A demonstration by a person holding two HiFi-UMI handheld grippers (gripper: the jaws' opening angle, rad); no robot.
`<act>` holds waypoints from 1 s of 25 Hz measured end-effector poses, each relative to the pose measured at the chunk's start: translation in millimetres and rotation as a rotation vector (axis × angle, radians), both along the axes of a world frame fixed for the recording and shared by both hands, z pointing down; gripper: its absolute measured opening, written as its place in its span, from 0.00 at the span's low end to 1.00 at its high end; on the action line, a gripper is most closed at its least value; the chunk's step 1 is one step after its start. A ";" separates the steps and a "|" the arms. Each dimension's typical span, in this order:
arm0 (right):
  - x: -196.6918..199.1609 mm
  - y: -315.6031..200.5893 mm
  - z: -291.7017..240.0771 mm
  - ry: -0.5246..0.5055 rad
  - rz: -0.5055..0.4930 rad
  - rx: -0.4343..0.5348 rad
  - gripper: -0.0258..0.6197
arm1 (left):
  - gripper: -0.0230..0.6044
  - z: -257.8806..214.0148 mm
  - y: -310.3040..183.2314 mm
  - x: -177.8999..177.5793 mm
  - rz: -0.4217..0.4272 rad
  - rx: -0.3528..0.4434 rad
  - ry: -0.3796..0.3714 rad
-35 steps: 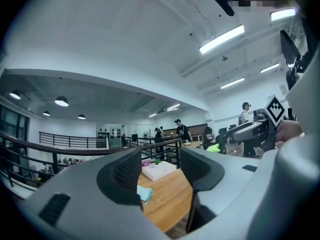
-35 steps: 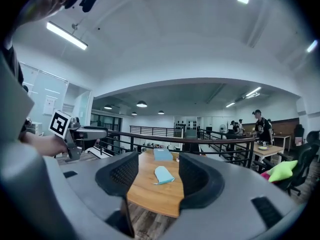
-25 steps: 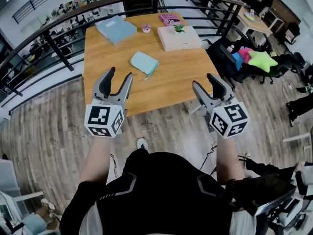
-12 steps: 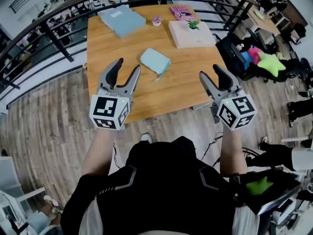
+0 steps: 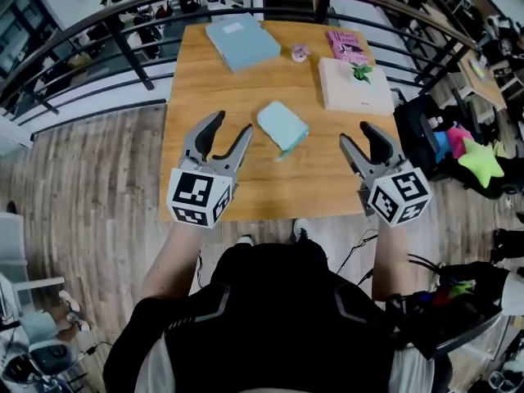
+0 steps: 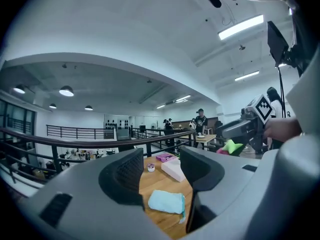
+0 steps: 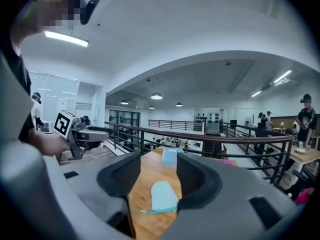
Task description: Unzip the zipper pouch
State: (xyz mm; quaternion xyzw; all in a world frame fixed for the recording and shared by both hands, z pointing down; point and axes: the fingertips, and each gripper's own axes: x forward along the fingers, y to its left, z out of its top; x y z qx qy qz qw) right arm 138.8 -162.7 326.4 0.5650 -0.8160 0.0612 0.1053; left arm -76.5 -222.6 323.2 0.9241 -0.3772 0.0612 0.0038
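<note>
Cloth made up the zipper pouch, so it looked soft, light and floppy. It lay flat near the middle of the wooden tabletop, between the two claws and nearer the left one. Nothing touched it. The left claw was spread wide with nothing in it. The right claw was spread too and held nothing, though its jaws had just been closing a little.

A darker strip ran along the pouch's edge nearest the person, and that was probably the zip. A thin tail stuck out at one end, likely the pull, but it was too small to be sure. A pouch this light would likely slide or bunch up if only the pull got tugged. So one claw should pinch the cloth by the end of the zip and hold it down, while the other nipped the small pull. The pull looked thin and could slip from the pads easily.
</note>
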 end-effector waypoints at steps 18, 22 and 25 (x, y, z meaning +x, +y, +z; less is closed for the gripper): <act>69.8 -95.4 55.5 0.009 -0.420 -0.031 0.37 | 0.43 45.2 -5.9 70.2 -0.302 -0.110 -0.034; 71.6 -106.9 87.7 0.029 -0.497 -0.067 0.37 | 0.43 65.9 8.4 74.3 -0.346 -0.153 -0.069; 73.1 -116.2 120.2 0.039 -0.548 -0.107 0.37 | 0.43 89.9 14.1 79.0 -0.376 -0.194 -0.087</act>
